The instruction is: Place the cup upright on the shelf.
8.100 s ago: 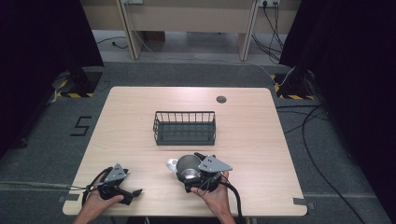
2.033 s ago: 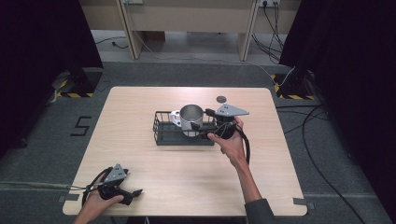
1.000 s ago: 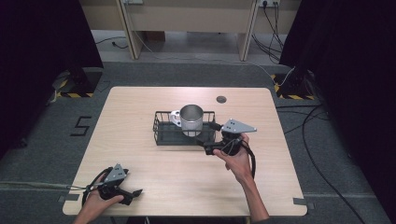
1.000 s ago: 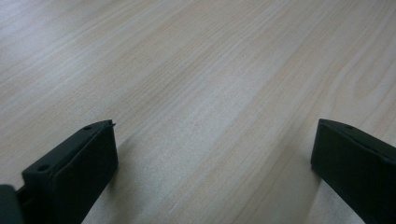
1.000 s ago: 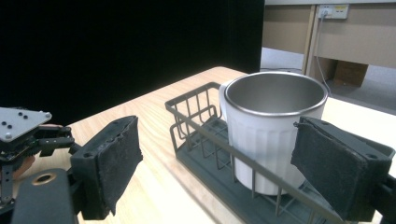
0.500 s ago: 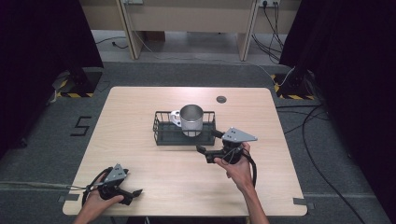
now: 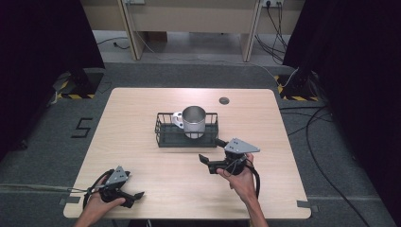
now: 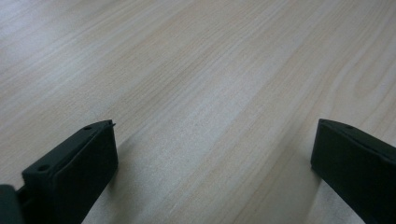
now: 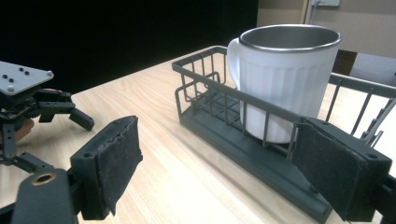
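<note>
Mug upright inside wire basket, frame centre, high view. I judge step in hand as clearing away: I'd draw right claw straight toward lower frame, level, jaws wide, no snag on basket rim. Right hand lower centre-right, claw empty, aimed at basket. Left claw lower left, seemingly resting on table, jaws wide, empty.

Mug white w/ steel rim; basket dk grey wire; table pale woodgrain.
</note>
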`<state>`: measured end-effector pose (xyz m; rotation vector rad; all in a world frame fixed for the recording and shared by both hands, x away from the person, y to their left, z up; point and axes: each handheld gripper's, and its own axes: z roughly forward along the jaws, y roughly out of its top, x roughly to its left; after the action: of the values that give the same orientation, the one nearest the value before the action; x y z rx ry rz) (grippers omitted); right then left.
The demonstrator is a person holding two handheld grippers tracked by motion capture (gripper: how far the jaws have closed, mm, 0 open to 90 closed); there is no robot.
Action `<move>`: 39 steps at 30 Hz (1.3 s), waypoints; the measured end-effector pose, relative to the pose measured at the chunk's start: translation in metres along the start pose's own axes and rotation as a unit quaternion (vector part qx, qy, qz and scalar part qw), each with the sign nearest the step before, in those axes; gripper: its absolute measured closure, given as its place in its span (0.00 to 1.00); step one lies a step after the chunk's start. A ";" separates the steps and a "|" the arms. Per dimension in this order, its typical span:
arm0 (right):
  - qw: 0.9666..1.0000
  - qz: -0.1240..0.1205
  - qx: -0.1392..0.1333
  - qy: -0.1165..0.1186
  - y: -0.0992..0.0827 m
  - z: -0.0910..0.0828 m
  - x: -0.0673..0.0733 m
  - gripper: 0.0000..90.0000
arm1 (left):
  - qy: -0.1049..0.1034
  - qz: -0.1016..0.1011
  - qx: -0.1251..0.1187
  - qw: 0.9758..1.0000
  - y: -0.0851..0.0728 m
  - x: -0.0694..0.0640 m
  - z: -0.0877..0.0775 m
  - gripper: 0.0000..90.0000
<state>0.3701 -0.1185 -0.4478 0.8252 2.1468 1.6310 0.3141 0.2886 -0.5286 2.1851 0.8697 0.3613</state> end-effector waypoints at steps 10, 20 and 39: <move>1.000 0.000 0.002 -0.009 -0.014 -0.009 0.008 0.17 | 0.000 0.000 0.000 1.000 0.000 0.000 0.000 0.00; 1.000 0.003 0.014 -0.015 -0.030 -0.017 0.007 0.17 | 0.000 0.000 0.000 1.000 0.000 0.000 0.000 0.00; 0.999 -0.005 0.043 -0.020 -0.046 -0.029 0.014 0.17 | 0.000 0.001 0.000 1.000 0.000 0.000 0.000 0.00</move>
<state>0.3312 -0.1405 -0.4821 0.8645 2.2020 1.5146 0.3141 0.2886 -0.5286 2.1855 0.8684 0.3620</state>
